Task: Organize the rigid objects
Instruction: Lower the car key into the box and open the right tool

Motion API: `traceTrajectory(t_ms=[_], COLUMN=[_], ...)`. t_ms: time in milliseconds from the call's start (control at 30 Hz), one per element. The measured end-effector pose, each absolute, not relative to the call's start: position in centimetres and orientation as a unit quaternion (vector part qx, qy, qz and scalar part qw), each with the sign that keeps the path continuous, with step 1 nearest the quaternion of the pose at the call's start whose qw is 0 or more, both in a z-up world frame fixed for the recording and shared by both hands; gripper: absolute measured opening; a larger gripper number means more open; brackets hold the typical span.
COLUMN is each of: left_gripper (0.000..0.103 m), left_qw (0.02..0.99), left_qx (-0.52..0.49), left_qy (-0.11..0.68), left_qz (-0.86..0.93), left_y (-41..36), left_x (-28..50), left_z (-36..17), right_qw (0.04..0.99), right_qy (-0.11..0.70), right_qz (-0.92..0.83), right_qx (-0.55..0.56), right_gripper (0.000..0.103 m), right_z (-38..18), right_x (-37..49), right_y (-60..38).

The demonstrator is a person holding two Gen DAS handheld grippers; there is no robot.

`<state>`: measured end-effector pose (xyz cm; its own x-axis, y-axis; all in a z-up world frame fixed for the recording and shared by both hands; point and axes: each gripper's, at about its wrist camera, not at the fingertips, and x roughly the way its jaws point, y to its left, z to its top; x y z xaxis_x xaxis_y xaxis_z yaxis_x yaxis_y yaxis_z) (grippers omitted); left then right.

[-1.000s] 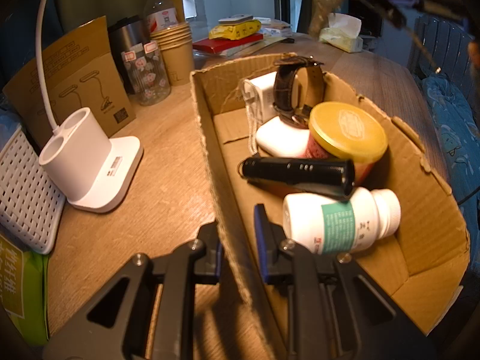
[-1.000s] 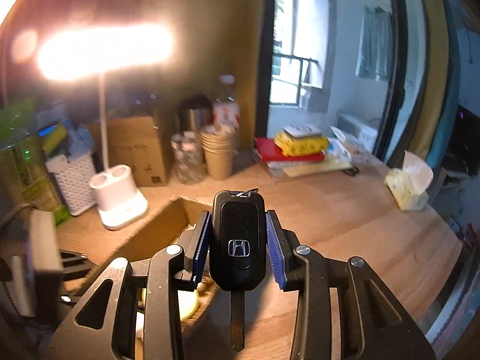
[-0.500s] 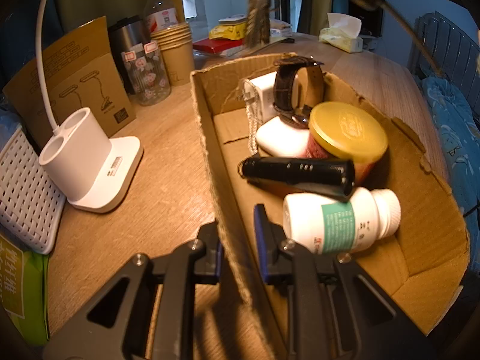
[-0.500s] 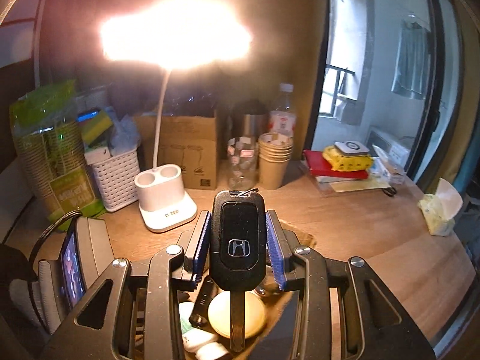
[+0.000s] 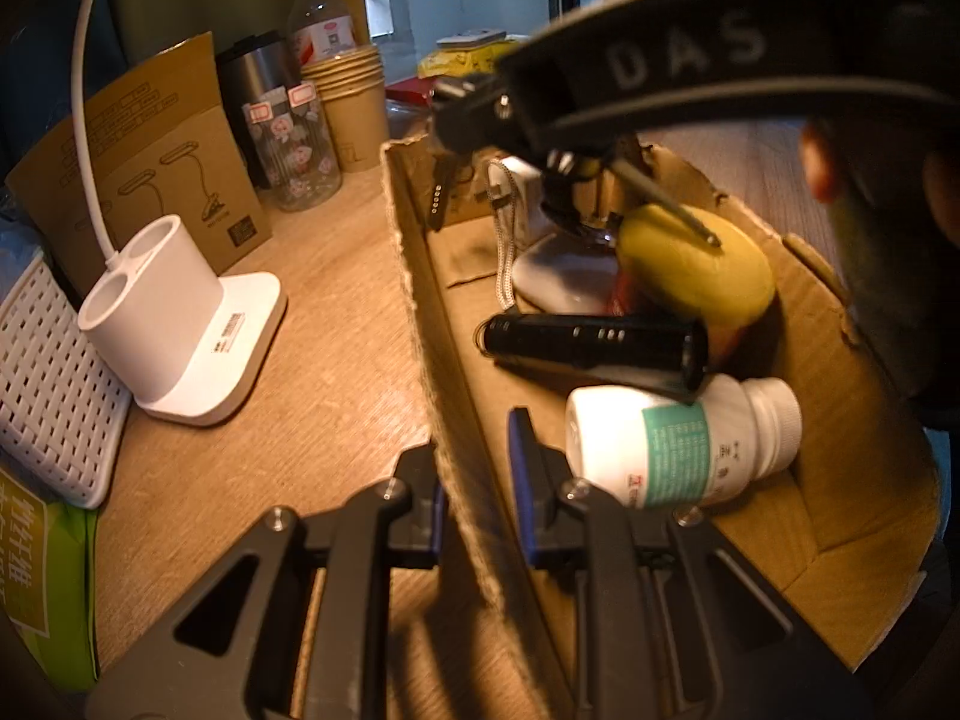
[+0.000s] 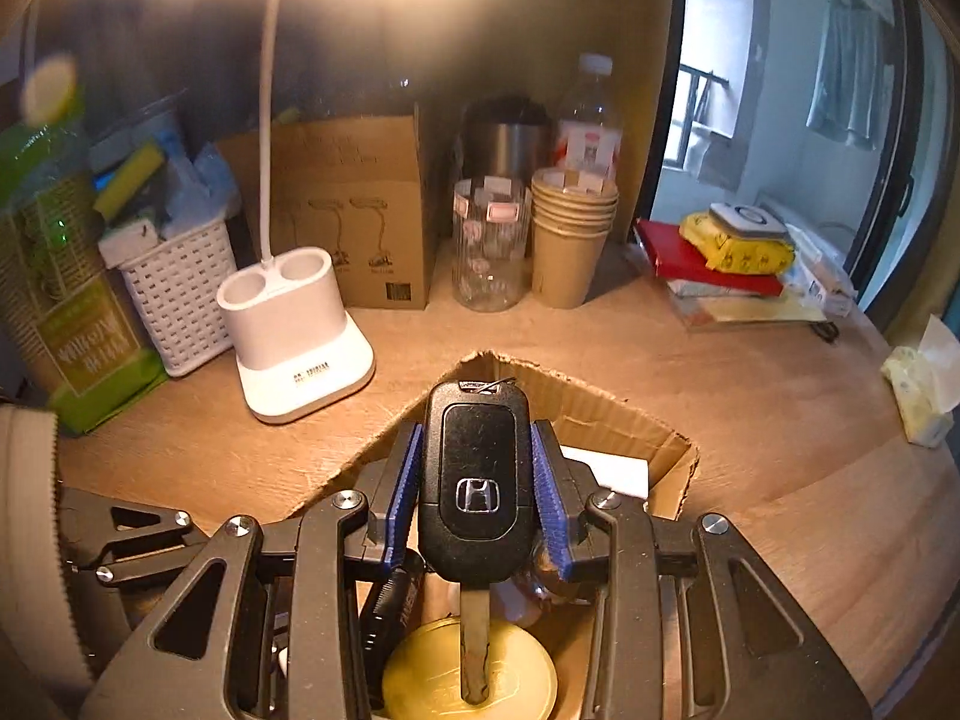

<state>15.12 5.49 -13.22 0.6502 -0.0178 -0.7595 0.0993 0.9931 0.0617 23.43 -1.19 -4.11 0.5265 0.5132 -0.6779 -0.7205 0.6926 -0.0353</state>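
Right wrist: right gripper (image 6: 475, 489) clamped on car key (image 6: 474, 480) above cardboard box (image 6: 606, 408).

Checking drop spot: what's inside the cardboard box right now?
Cardboard box holds a white pill bottle, black flashlight, yellow-lidded jar, and a white object with a cord. The right gripper, holding the car key, hides the far end.

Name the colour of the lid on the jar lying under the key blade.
Yellow lid, clearest in the right wrist view.
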Motion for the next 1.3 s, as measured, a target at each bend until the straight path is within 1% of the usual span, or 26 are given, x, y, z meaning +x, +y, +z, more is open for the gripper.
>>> traceTrajectory(t_ms=[367,400,433,467,833,1300], left_gripper=[0.019,0.019,0.019,0.019,0.019,0.019], left_qw=[0.907,0.907,0.907,0.907,0.907,0.907], left_qx=[0.049,0.048,0.048,0.048,0.049,0.049], left_qy=[0.417,0.417,0.417,0.417,0.417,0.417], left_qz=[-0.032,-0.032,-0.032,-0.032,-0.032,-0.031], left_y=[5.6,5.6,5.6,5.7,5.7,5.5], left_x=[15.1,15.1,15.0,15.0,15.1,15.2], left_z=[-13.3,-13.3,-13.3,-13.3,-13.3,-13.1], right_qw=[0.851,0.851,0.851,0.853,0.863,0.877], right_qy=[0.342,0.342,0.342,0.342,0.336,0.319], right_qz=[0.366,0.369,0.368,0.365,0.354,0.337], right_qx=[-0.158,-0.153,-0.152,-0.15,-0.132,-0.12], right_gripper=[0.038,0.041,0.046,0.047,0.047,0.047], right_z=[-4.4,-4.3,-4.3,-4.3,-4.0,-3.4], right_x=[24.4,24.4,24.5,24.5,23.8,20.9], right_y=[-0.8,-0.9,-1.0,-1.1,-3.1,-5.6])
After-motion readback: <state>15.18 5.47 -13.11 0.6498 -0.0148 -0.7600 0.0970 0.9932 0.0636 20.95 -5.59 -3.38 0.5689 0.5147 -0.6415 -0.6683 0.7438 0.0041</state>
